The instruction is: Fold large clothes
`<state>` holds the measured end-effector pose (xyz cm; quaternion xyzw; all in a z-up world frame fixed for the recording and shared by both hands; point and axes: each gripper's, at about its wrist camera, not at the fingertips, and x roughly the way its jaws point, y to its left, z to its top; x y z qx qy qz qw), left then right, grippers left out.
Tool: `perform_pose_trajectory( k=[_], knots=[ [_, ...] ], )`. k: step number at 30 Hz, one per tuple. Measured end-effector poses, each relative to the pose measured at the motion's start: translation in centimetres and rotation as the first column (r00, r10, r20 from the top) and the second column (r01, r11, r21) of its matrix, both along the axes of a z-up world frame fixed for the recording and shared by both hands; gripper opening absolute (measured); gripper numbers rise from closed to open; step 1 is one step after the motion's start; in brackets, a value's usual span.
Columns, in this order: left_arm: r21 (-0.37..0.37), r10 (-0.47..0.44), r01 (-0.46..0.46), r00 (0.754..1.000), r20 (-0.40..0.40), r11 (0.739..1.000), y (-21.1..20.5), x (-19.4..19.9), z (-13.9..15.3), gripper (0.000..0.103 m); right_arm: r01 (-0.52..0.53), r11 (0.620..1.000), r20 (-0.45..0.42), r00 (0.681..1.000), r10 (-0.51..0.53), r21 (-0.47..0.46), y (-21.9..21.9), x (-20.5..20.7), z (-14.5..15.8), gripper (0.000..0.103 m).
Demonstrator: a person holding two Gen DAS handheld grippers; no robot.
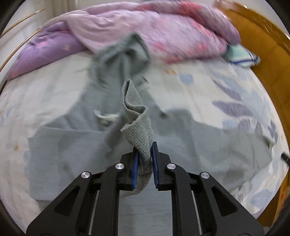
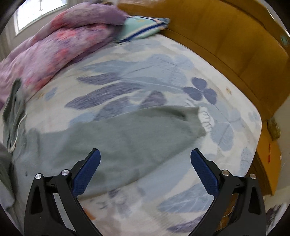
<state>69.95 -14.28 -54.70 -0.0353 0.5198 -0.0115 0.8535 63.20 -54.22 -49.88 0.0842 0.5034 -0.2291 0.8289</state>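
A grey-green hoodie point(image 1: 87, 145) lies spread on the bed, hood point(image 1: 125, 52) toward the quilt, white drawstring point(image 1: 107, 117) on its chest. My left gripper point(image 1: 145, 158) is shut on the ribbed cuff point(image 1: 136, 125) of one sleeve, which stands up folded above the blue pads point(image 1: 135, 168) over the hoodie's body. In the right wrist view the other sleeve point(image 2: 137, 130) lies stretched out flat across the sheet. My right gripper point(image 2: 145, 170) hangs above that sleeve, open wide, nothing between its fingers point(image 2: 87, 172).
A flowered sheet point(image 2: 137, 72) covers the bed. A pink and purple quilt point(image 1: 163, 30) is heaped at the far side, with a teal pillow point(image 2: 143, 27) beside it. A wooden headboard point(image 2: 226, 36) runs along the right edge. A window point(image 2: 36, 10) shows at the top left.
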Motion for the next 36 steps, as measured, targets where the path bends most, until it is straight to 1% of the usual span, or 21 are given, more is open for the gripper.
perform_pose_trajectory(
  k=[2,4,5,7,9,10,11,12,15,17,21,23,25,27,28,29,30,32,33,34,36],
  knots=[
    [-0.004,-0.033,0.032,0.999,-0.031,0.999,-1.8,0.7,-1.6,0.014,0.044,0.998,0.002,0.999,-0.044,0.049,-2.1,-0.2,-0.8,0.096],
    [0.002,-0.047,0.047,0.997,-0.054,0.999,-3.7,1.6,-3.2,0.014,0.130,0.980,0.002,0.991,-0.132,0.151,-5.1,-0.7,-2.5,0.096],
    [0.017,-0.057,0.058,0.996,-0.070,0.998,-4.8,2.2,-3.9,0.014,0.166,0.970,-0.006,0.986,-0.167,0.177,-5.9,-0.8,-3.1,0.096],
    [0.041,-0.096,0.101,0.989,-0.112,0.994,-6.3,2.2,-5.1,0.015,0.250,0.941,-0.029,0.968,-0.250,0.226,-8.1,-1.4,-4.9,0.096],
    [0.016,-0.142,0.147,0.976,-0.162,0.989,-7.6,2.5,-6.2,0.023,0.315,0.907,-0.046,0.948,-0.315,0.279,-9.8,-1.9,-6.5,0.095],
    [-0.015,-0.167,0.167,0.969,-0.182,0.986,-7.9,2.5,-6.5,0.040,0.347,0.888,-0.055,0.936,-0.347,0.302,-10.5,-2.1,-7.2,0.096],
    [-0.041,-0.189,0.185,0.963,-0.190,0.982,-8.1,2.4,-6.7,0.068,0.383,0.863,-0.066,0.921,-0.383,0.330,-11.2,-2.5,-8.0,0.096],
    [-0.060,-0.207,0.199,0.960,-0.191,0.978,-8.2,2.3,-6.6,0.076,0.408,0.842,-0.071,0.909,-0.411,0.352,-11.9,-2.7,-8.7,0.096],
    [-0.118,-0.219,0.202,0.963,-0.155,0.972,-7.4,1.9,-5.5,0.077,0.436,0.797,-0.061,0.889,-0.455,0.417,-13.2,-2.9,-10.1,0.096],
    [-0.137,-0.192,0.172,0.969,-0.152,0.976,-6.0,2.1,-4.8,0.077,0.438,0.768,-0.040,0.878,-0.477,0.468,-13.8,-2.7,-10.7,0.096],
    [-0.082,-0.048,0.038,0.990,-0.133,0.996,-1.4,2.4,-3.4,0.078,0.437,0.722,-0.020,0.862,-0.507,0.537,-15.0,-1.8,-12.1,0.095],
    [0.012,0.047,-0.045,0.987,-0.153,0.999,1.5,2.5,-3.6,0.078,0.452,0.685,-0.025,0.844,-0.536,0.571,-15.4,-1.7,-13.0,0.097],
    [0.110,0.122,-0.103,0.975,-0.188,0.989,4.3,2.5,-4.4,0.078,0.478,0.640,-0.031,0.815,-0.579,0.601,-16.0,-1.8,-13.7,0.096],
    [0.141,0.178,-0.149,0.960,-0.218,0.979,7.2,2.0,-5.0,0.078,0.495,0.596,-0.031,0.784,-0.620,0.632,-16.6,-2.2,-14.0,0.093],
    [0.150,0.223,-0.192,0.947,-0.230,0.970,9.1,1.6,-5.3,0.078,0.502,0.585,-0.039,0.779,-0.626,0.636,-16.7,-2.4,-14.0,0.089],
    [0.157,0.255,-0.221,0.936,-0.242,0.963,10.3,1.3,-5.5,0.078,0.510,0.585,-0.047,0.778,-0.627,0.631,-16.7,-2.5,-13.8,0.071],
    [0.147,0.296,-0.265,0.921,-0.255,0.953,12.1,0.9,-5.6,0.078,0.516,0.587,-0.060,0.781,-0.622,0.624,-17.0,-2.7,-13.7,0.043],
    [0.112,0.349,-0.331,0.898,-0.268,0.937,14.7,0.1,-5.5,0.078,0.480,0.572,-0.042,0.789,-0.613,0.665,-17.2,-3.3,-13.4,0.017],
    [0.101,0.371,-0.357,0.887,-0.275,0.929,15.7,-0.2,-5.5,0.078,0.466,0.585,-0.027,0.797,-0.604,0.663,-17.1,-3.3,-12.9,0.005],
    [0.090,0.386,-0.377,0.880,-0.277,0.922,16.7,-0.5,-5.4,0.078,0.415,0.613,0.022,0.817,-0.576,0.672,-16.7,-3.1,-11.8,0.003],
    [0.081,0.404,-0.397,0.873,-0.275,0.914,18.2,-0.8,-5.3,0.078,0.368,0.658,0.071,0.839,-0.540,0.657,-15.7,-2.5,-9.9,0.003]
  ],
)
